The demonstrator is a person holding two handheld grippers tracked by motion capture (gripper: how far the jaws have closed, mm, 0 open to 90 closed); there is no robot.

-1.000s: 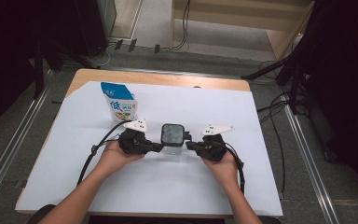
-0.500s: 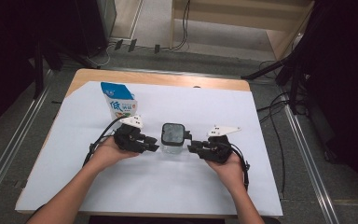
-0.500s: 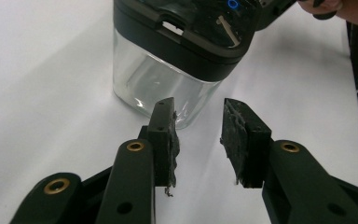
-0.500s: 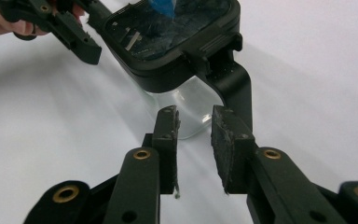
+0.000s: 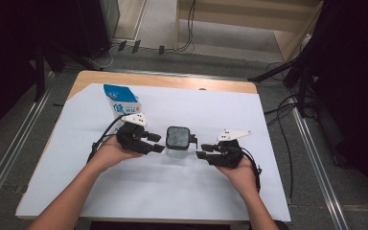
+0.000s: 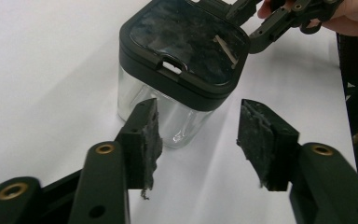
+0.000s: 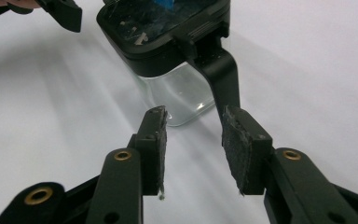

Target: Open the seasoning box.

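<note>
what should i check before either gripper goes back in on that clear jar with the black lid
1. Left gripper jaws apart, nothing between them: ok; they have just been opening.
2. Right gripper jaws apart, nothing between them: ok; they too have just been opening.
3. Jar upright on the white table cover, free of both grippers: ok.
4. Black lid seated level on the jar: ok by eye; whether it is latched: cannot tell.
5. Black handle faces the right gripper, in line with its jaws: ok.
6. Milk carton stands behind the left gripper, apart from the jar: ok.
</note>
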